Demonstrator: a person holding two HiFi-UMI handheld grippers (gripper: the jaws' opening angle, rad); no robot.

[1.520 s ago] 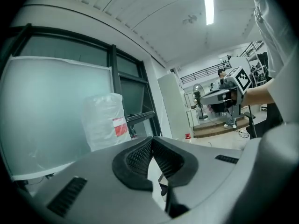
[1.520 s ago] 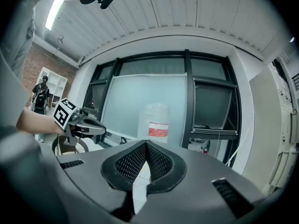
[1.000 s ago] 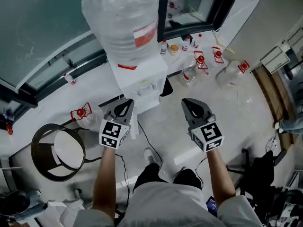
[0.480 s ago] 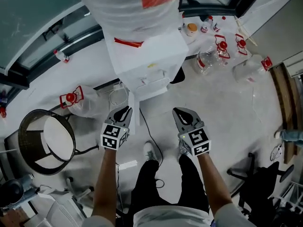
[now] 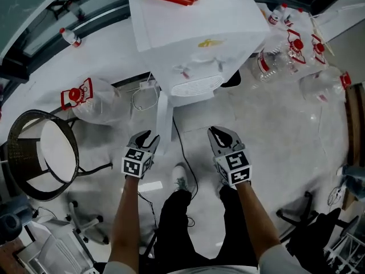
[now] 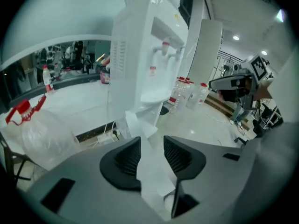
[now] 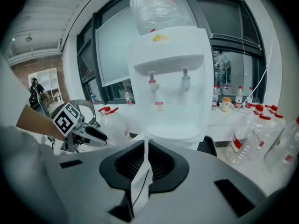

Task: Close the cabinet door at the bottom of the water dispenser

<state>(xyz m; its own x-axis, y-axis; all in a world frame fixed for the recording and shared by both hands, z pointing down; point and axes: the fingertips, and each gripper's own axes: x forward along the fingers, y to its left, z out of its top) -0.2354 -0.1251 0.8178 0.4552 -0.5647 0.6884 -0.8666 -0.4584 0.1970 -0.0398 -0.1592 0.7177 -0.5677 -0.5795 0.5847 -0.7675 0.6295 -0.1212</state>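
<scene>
The white water dispenser [image 5: 194,44] stands at the top of the head view. Its bottom cabinet door [image 5: 162,119] juts out open toward me, seen edge-on. My left gripper [image 5: 147,137] hangs just left of the door's free edge; its jaws have just been opening. In the left gripper view [image 6: 152,155] they stand apart, and the door [image 6: 140,127] shows in the gap without the pads pressing on it. My right gripper [image 5: 219,133] is to the right of the door, low over the floor. It is shut [image 7: 145,164], with the door's edge [image 7: 139,188] showing through the slit.
A big clear water jug with a red cap [image 5: 91,99] lies left of the dispenser. A round wire basket [image 5: 40,153] stands further left. A cable [image 5: 188,170] runs across the floor between my grippers. Several empty bottles [image 5: 279,56] lie at the right.
Both grippers have sunk toward the floor and the dispenser has come nearer. The left gripper's jaws, shut before, now stand apart at the door's edge.
</scene>
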